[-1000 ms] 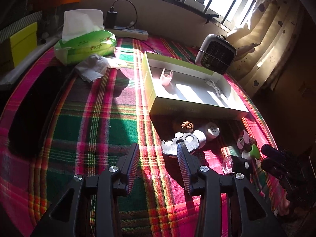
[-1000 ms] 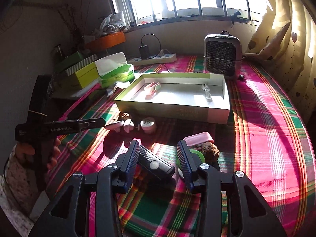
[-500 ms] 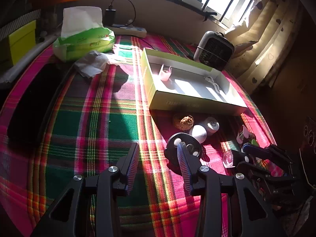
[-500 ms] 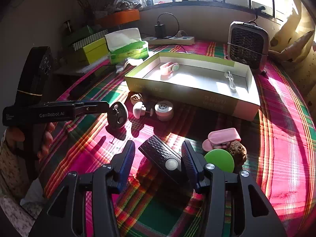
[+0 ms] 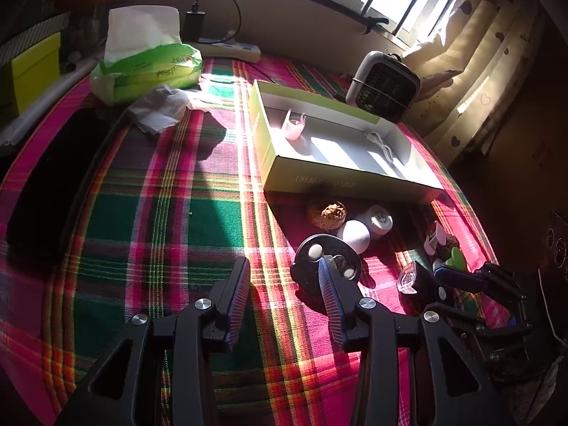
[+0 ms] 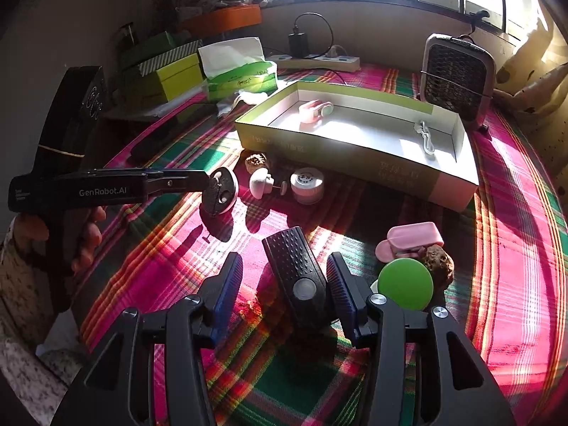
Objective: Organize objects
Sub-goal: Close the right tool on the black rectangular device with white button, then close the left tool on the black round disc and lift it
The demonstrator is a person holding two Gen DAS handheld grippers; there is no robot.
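My left gripper [image 5: 284, 284] is open; a dark round disc with white dots [image 5: 325, 262] stands tilted against its right finger, lifted off the cloth, as the right wrist view [image 6: 220, 193] shows. My right gripper [image 6: 284, 284] is open around a black ribbed torch [image 6: 296, 273] that lies between its fingers on the cloth. The open green-rimmed box [image 6: 362, 174] holds a pink item [image 6: 314, 110] and a white cable [image 6: 426, 138]. Loose things lie before the box: a white mushroom shape [image 6: 261, 183], a white round cap [image 6: 307, 186], a brown nut [image 6: 255, 161], a pink case [image 6: 411, 238], a green disc [image 6: 404, 284].
A small heater [image 6: 456, 78] stands behind the box. A tissue pack [image 5: 145, 67] and crumpled tissue [image 5: 159, 110] lie far left. A power strip [image 6: 319, 60] runs along the wall. Yellow boxes [image 6: 170, 78] are stacked at the left. A black flat object [image 5: 46, 181] lies at the cloth's left edge.
The left gripper has risen and the dark disc has come up off the cloth with it, tilting on edge. The right gripper has moved forward around the black torch.
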